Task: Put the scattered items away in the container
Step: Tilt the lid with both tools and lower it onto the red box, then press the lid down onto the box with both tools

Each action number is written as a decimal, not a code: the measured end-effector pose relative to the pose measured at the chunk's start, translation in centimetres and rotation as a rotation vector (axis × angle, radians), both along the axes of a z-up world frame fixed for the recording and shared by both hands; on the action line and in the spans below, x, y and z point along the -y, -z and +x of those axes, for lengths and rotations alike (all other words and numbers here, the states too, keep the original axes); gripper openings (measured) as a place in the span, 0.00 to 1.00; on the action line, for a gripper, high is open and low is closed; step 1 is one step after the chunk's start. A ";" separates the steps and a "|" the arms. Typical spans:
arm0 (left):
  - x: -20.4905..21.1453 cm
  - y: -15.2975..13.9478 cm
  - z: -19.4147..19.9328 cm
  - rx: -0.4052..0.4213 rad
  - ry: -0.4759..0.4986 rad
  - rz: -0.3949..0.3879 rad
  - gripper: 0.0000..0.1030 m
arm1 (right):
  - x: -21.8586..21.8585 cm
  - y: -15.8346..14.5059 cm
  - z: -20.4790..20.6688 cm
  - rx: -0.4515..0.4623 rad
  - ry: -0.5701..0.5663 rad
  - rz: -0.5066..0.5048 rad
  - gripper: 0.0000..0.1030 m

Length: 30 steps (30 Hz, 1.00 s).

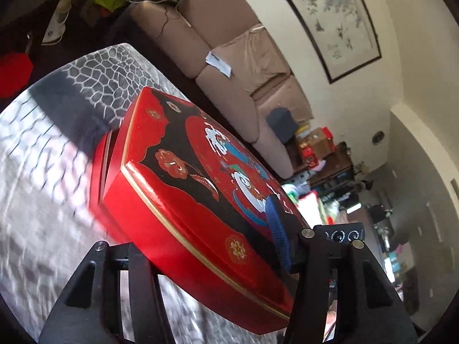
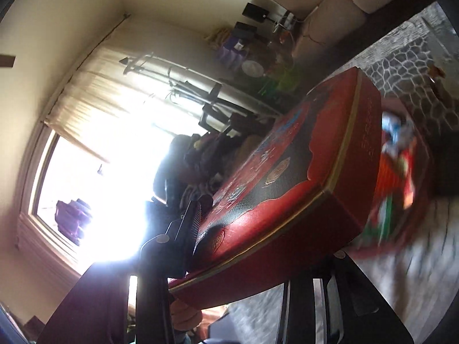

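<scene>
The worktop (image 1: pixel 43 157) wears a grey cobblestone-patterned cloth (partly sunlit); on it sits a red container base (image 1: pixel 99 169) holding colourful wrapped items (image 2: pixel 396 157).
</scene>
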<state>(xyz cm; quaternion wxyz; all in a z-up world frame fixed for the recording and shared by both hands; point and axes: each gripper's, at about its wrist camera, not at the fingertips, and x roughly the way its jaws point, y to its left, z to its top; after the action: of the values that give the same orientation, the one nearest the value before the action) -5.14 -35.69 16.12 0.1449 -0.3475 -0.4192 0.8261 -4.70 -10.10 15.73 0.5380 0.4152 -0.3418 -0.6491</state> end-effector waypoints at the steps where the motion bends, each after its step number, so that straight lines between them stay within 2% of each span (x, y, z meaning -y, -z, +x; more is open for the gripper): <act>1: 0.1 1.0 -1.4 0.007 -0.004 -0.004 0.49 | 0.4 1.1 -1.6 0.002 0.005 0.004 0.35; 5: 0.6 5.4 -5.3 0.068 -0.021 0.008 0.50 | 1.1 5.8 -6.9 0.048 0.007 0.051 0.36; 7: 0.7 7.0 -6.0 0.084 -0.022 0.012 0.50 | 0.8 7.1 -8.1 0.047 0.003 0.077 0.37; 9: 0.4 8.4 -6.1 0.105 -0.010 0.019 0.53 | 0.9 8.6 -8.7 0.090 0.002 0.077 0.37; 11: -0.1 9.4 -5.8 0.127 0.009 0.016 0.62 | 1.0 9.3 -8.8 0.091 -0.006 0.100 0.37; 13: -0.5 10.4 -5.1 0.153 0.019 0.014 0.67 | 0.9 10.2 -8.3 0.115 -0.019 0.135 0.36; 19: -1.6 10.7 -2.3 0.175 0.032 0.002 0.72 | 0.1 11.1 -7.5 0.217 -0.013 0.156 0.34; 20: -1.7 10.4 -1.6 0.177 0.033 -0.018 0.72 | 0.1 11.1 -7.4 0.253 -0.009 0.181 0.35; 22: -1.5 9.6 -0.2 0.185 0.021 -0.057 0.78 | 0.1 10.7 -6.8 0.274 -0.009 0.248 0.42; 23: -1.3 9.2 0.5 0.181 0.018 -0.070 0.78 | 0.2 10.6 -6.5 0.282 -0.011 0.268 0.43; 26: -0.9 8.1 2.0 0.180 -0.016 -0.168 0.79 | 0.2 10.7 -5.9 0.304 -0.007 0.301 0.47; 28: -0.5 7.4 2.4 0.161 -0.034 -0.154 0.79 | 0.2 11.0 -6.0 0.375 -0.015 0.232 0.58; 29: -0.4 6.9 2.5 0.151 -0.047 -0.150 0.79 | 0.2 11.6 -6.0 0.466 -0.026 0.163 0.60; 30: -0.4 6.2 2.7 0.126 -0.053 -0.164 0.80 | 0.3 11.9 -5.9 0.532 -0.036 0.145 0.61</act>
<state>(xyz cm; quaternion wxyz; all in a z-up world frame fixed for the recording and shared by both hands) -2.49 -35.30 9.96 0.0674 -0.3981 -0.3675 0.8378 -10.63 -10.36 3.86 0.4096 0.6145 -0.4165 -0.5303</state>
